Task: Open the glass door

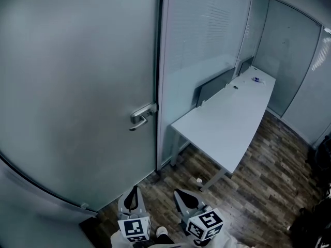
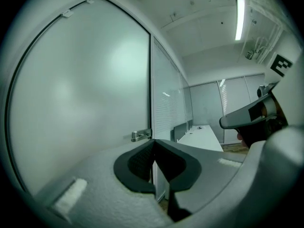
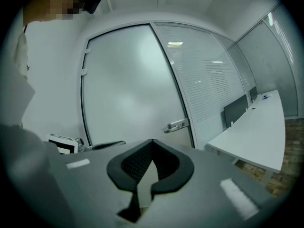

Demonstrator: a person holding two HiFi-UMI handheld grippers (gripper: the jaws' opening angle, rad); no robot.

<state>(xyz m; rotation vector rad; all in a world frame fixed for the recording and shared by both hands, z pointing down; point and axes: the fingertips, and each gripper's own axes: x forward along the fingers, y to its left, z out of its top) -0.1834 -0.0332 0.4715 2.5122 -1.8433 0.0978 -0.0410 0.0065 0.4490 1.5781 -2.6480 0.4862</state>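
Note:
The frosted glass door (image 1: 77,87) fills the left of the head view and stands closed against its frame. Its metal lever handle (image 1: 141,117) sits at the door's right edge. At the bottom of that view my left gripper (image 1: 133,190) and right gripper (image 1: 182,193) are side by side, well short of the door, both shut and empty. In the left gripper view the shut left gripper (image 2: 153,142) points at the handle (image 2: 141,136), with the right gripper (image 2: 251,117) beside it. In the right gripper view the right gripper (image 3: 152,142) is shut, with the handle (image 3: 176,125) ahead.
A long white desk (image 1: 227,123) with grey divider panels (image 1: 213,86) stands right of the door behind a glass partition (image 1: 201,40). More glass walls (image 1: 289,50) enclose the room. The floor is dark wood planks (image 1: 258,190). Dark objects (image 1: 320,190) sit at the right edge.

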